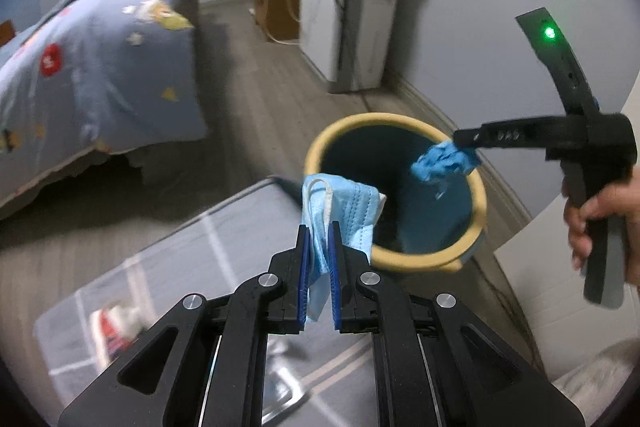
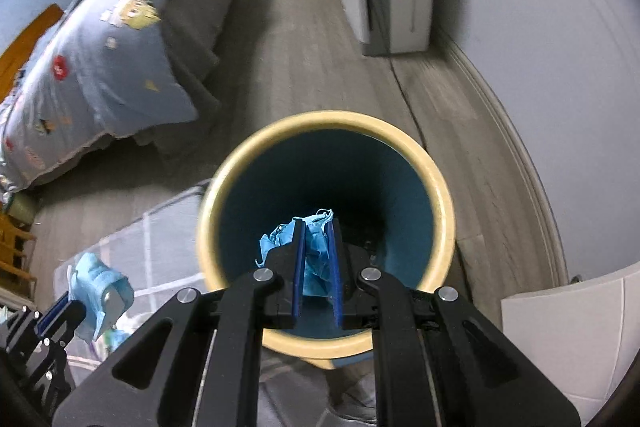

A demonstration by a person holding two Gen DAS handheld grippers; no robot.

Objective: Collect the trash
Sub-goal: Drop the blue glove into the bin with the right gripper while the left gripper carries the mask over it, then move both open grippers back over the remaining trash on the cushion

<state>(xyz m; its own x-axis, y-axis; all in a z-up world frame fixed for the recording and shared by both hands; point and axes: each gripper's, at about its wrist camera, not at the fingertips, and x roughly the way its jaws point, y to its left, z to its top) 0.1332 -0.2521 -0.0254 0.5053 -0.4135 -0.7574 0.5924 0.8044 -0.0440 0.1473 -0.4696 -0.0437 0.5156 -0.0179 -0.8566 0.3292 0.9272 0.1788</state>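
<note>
Your right gripper (image 2: 317, 259) pinched crumpled blue trash (image 2: 316, 267) over the bin (image 2: 440, 187), your left gripper (image 1: 319, 251) clamped the face mask (image 1: 344, 207) at the rim's seven o'clock, risking a drop outside.

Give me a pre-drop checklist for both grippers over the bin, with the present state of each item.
1. Right gripper shut on the crumpled blue glove: ok.
2. The glove is over the bin mouth: ok.
3. Left gripper shut on the face mask: ok.
4. The mask is fully over the opening: not ok, it hangs at the near rim.
5. Grippers apart from each other: ok.
6. Room left in the bin: cannot tell, the bottom is dark.
</note>
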